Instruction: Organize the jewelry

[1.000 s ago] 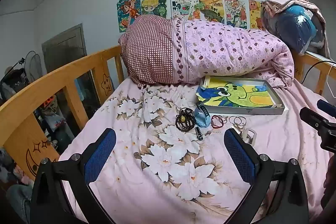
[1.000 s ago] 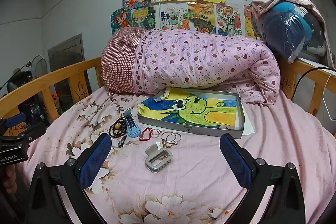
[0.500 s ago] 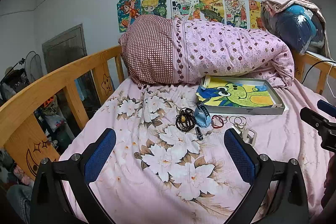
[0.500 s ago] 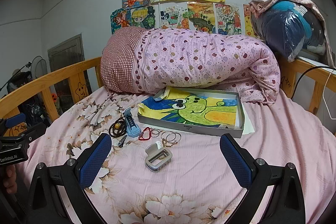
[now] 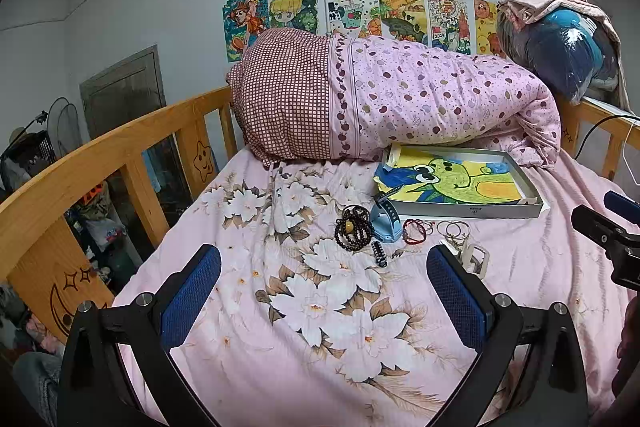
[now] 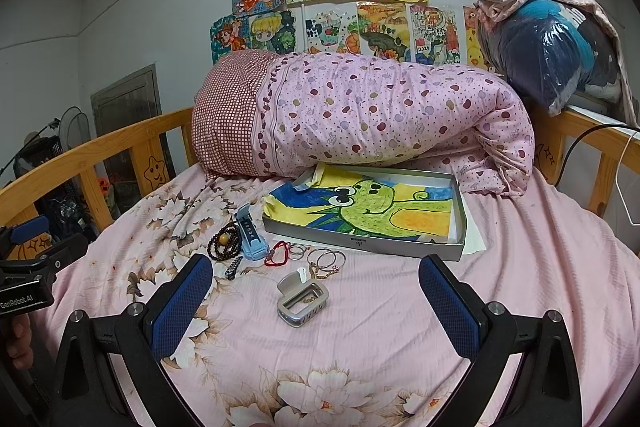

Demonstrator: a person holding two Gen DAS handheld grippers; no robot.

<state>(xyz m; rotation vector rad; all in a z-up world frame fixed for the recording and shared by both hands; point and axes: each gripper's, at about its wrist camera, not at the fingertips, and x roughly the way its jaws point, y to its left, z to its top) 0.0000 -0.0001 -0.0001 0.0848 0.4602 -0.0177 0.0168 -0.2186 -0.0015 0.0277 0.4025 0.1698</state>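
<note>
Jewelry lies in a row on the pink bedsheet in front of a grey tray (image 6: 362, 243) (image 5: 470, 211) lined with a frog drawing. From left: dark bead bracelet (image 6: 223, 246) (image 5: 353, 230), blue watch (image 6: 251, 235) (image 5: 385, 222), red cord bracelet (image 6: 277, 253) (image 5: 413, 230), thin metal rings (image 6: 326, 259) (image 5: 452, 227), a small black hair clip (image 6: 233, 267) (image 5: 378, 253) and a silver claw clip (image 6: 303, 297) (image 5: 476, 259). My right gripper (image 6: 316, 301) stands open just short of the claw clip. My left gripper (image 5: 324, 291) is open over the floral sheet, nothing between its fingers.
A rolled pink quilt (image 6: 360, 119) lies behind the tray. Wooden bed rails (image 5: 100, 163) run along the left and right (image 6: 592, 143). A bagged bundle (image 6: 552, 59) sits on the right rail. Each gripper shows at the edge of the other's view.
</note>
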